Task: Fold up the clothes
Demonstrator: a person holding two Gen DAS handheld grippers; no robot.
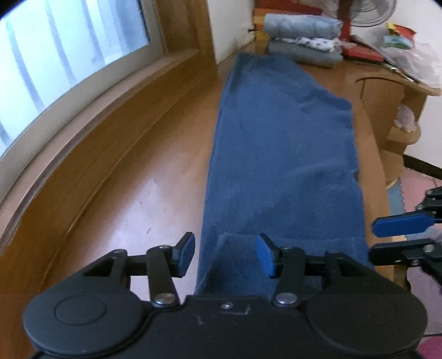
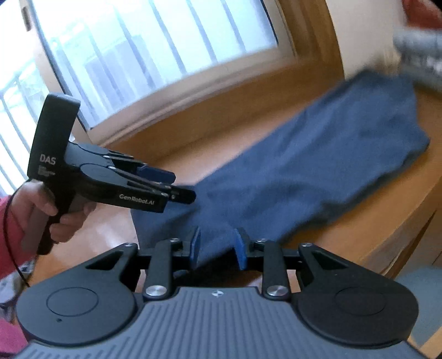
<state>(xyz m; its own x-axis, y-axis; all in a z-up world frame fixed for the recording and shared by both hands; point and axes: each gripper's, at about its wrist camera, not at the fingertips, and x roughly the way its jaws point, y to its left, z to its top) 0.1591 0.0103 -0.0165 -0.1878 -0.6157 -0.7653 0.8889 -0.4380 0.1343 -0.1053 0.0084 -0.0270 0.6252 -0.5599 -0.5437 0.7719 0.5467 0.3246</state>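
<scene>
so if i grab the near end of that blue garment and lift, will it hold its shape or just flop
Likely flop: the blue garment lies limp and flat on the wooden table, with soft creases. It looks fleecy and thick, so probably heavier than a thin shirt, and the far end may drag. The matte nap should give the open left gripper and right gripper decent purchase.

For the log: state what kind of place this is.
Probably a room at home: a long wooden table beneath a barred window, a stack of folded grey clothes, and a standing fan behind.
</scene>
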